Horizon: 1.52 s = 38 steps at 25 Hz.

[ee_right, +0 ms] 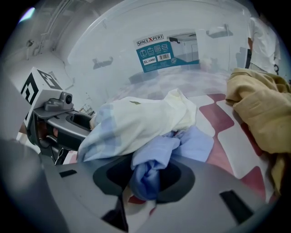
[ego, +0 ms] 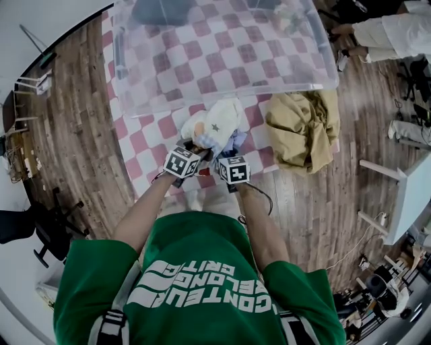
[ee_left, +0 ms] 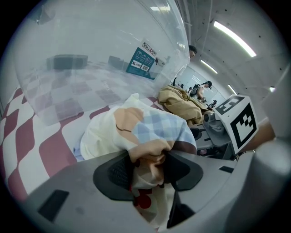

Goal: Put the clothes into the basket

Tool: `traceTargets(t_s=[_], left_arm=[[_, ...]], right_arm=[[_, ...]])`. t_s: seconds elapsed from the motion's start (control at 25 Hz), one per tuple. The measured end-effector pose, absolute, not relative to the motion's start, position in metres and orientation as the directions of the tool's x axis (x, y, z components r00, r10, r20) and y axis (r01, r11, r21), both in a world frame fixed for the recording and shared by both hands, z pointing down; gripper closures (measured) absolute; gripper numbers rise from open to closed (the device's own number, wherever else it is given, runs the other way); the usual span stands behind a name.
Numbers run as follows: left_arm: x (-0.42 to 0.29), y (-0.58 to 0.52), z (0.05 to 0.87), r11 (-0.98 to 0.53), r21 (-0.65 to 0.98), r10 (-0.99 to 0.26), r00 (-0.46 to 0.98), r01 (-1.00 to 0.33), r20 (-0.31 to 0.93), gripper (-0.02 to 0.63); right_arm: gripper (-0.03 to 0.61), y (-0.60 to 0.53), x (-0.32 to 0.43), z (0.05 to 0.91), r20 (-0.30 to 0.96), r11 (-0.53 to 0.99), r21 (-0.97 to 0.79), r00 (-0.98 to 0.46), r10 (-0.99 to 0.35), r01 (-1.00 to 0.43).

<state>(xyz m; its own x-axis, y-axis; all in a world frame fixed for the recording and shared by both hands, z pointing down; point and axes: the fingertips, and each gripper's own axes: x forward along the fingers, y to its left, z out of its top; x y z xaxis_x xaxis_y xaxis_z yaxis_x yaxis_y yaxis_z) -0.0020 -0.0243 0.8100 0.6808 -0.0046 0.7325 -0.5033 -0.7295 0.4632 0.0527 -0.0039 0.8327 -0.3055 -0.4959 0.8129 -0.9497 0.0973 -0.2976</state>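
Task judged to be at an early-to-middle stage. The basket (ego: 222,94), a clear plastic tub, stands on the far half of the checked mat (ego: 145,148). A dark item (ego: 161,10) shows through it at its far left corner, and something pale at its far right corner is too blurred to name, so some clothing may already be in. Two lots are outside. The cream garment (ego: 219,121) lies bunched near the mat's near edge, just in front of the basket's near wall, with blue fabric (ego: 237,140) against its right side; whether that is a separate piece cannot be told. The left gripper (ee_left: 148,170) has its jaws pinched on a printed fold of the cream garment; the right gripper (ee_right: 150,175) has its jaws pinched on a wad of the blue fabric. The bundle appears to rest on the mat, not yet lifted. The tan garment (ego: 303,128) lies heaped over the mat's right edge, untouched. Outstanding: lift and deposit the gripped bundle, then the tan garment
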Motion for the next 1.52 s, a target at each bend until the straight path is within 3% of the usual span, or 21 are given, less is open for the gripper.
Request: traceTargets(t_s=[0.36,0.72,1.52], left_arm=[[0.004,-0.016,0.790,-0.744,0.464,-0.035,0.721,-0.481,0.692,0.480],[0.013,-0.005,0.754,-0.793,0.442,-0.060,0.776,-0.419,0.628,0.497],[0.053,0.016,0.588,-0.957,0.261,-0.006,0.909,-0.126,0.417,0.499]], right_arm=[[0.451,-0.004,0.052,0.814,0.783,0.093,-0.305,-0.305,-0.542,-0.948],[0.454,0.006,0.059,0.778,0.734,0.065,-0.289,-0.265,-0.626,-0.955],[0.454,0.034,0.099,0.607,0.489,-0.123,-0.179,0.020,-0.872,-0.976]])
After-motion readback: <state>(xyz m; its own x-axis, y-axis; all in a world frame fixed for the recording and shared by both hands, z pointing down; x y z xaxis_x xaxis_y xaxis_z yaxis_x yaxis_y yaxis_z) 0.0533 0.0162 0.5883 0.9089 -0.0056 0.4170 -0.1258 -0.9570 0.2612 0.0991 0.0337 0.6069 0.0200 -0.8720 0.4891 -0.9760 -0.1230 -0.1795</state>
